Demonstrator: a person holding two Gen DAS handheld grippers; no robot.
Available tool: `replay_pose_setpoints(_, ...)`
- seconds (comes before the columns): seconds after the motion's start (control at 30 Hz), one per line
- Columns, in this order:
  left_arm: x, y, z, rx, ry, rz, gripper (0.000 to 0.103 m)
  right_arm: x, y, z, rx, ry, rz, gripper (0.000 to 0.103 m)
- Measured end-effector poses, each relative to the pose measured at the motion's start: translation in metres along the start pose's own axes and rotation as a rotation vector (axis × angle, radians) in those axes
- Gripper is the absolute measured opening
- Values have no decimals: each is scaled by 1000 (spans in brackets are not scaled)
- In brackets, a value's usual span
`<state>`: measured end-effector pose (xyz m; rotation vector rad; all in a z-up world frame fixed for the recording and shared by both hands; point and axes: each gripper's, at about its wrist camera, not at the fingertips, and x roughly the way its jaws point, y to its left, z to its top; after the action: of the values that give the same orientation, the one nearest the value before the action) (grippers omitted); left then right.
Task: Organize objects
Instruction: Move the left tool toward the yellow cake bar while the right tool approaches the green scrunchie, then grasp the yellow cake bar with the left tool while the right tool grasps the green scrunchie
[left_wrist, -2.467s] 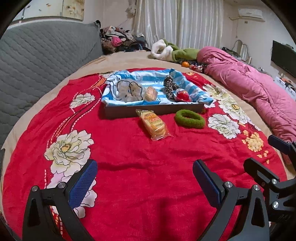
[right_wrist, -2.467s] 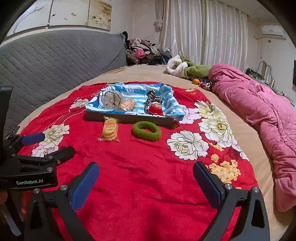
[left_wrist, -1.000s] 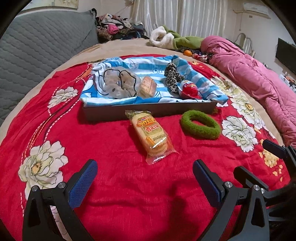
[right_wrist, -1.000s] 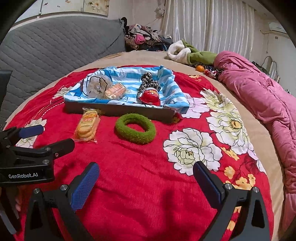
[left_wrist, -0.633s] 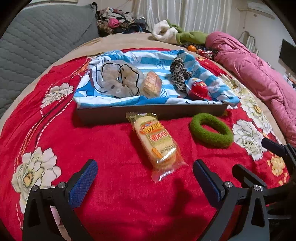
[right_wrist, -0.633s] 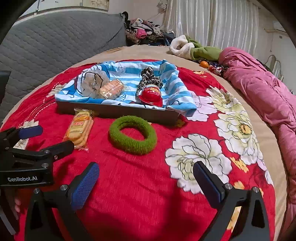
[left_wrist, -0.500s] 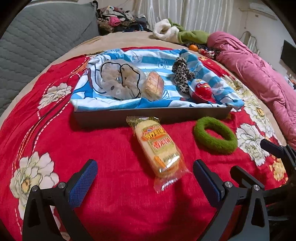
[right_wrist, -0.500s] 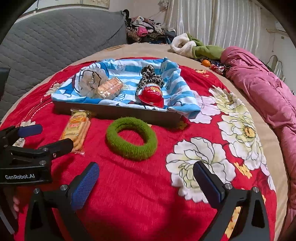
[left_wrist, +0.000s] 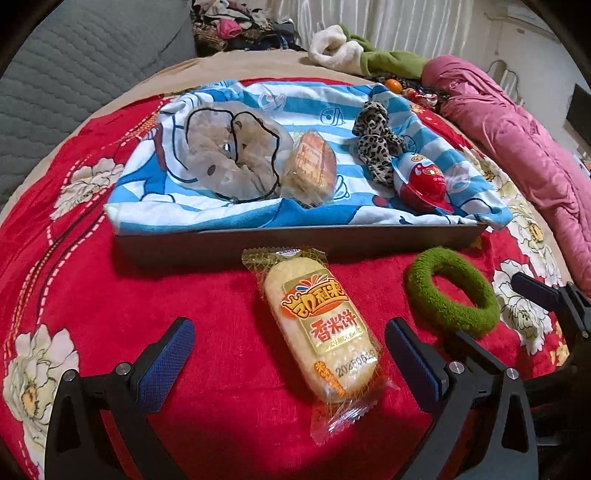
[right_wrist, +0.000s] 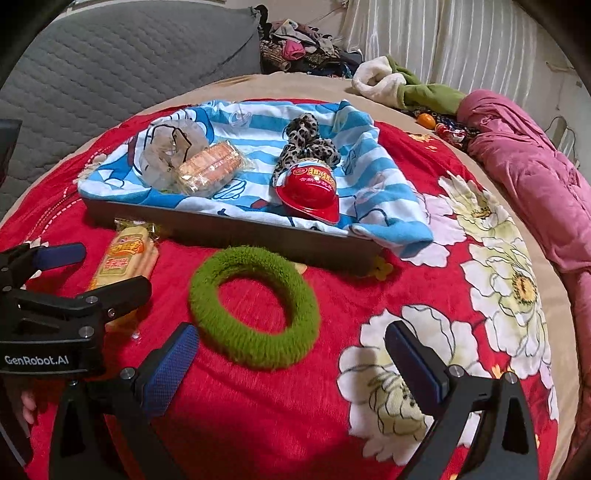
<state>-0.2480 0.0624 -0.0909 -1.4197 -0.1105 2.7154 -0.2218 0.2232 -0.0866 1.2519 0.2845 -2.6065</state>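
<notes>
Crinkly clear-wrapped yellow rice cracker packet (left_wrist: 320, 328), just before the dark tray (left_wrist: 295, 242), looks light, slippery and brittle, so the wide-open left gripper (left_wrist: 290, 356) should pinch its middle gently; the right gripper (right_wrist: 291, 360) is also spread, empty.

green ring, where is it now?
In the right wrist view, the green ring lies on the red blanket, between the rice cracker packet and tray.

a rice cracker packet (left_wrist: 320, 328), clear wrapper with an orange and gold label, lies flat on the red bedspread just in front of the dark tray (left_wrist: 295, 243), its long axis running from 11 to 5 o'clock. at its 3 o'clock a fuzzy green ring (left_wrist: 452, 295) lies flat. in the tray, on a blue striped cloth, sit a crumpled clear bag (left_wrist: 232, 162), a wrapped biscuit pack (left_wrist: 310, 166), a leopard scrunchie (left_wrist: 376, 147) and a red capsule (left_wrist: 424, 182).
</notes>
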Motion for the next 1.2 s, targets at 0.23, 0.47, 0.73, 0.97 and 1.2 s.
replay_pose_setpoints(0.23,3,-1,1,9,-7,-28,101,11,6,6,-36,2,-5,102)
replay_pose_setpoints(0.47,3,-1,0,2,11,-57,78,20,9,8,-39,33,30,87)
replay_pose_setpoints(0.73,-3,-4,-1,-1,29,-120,54,17,17,10,-34,49,70,46)
replay_pose_setpoints(0.97,-12,-5,-8,3,23,-154,44,4,11,8,49,28,174,28)
replay_pose_setpoints(1.2,-26,-4,-12,7,0,-146,43,-19,5,2,105,-16,193,28)
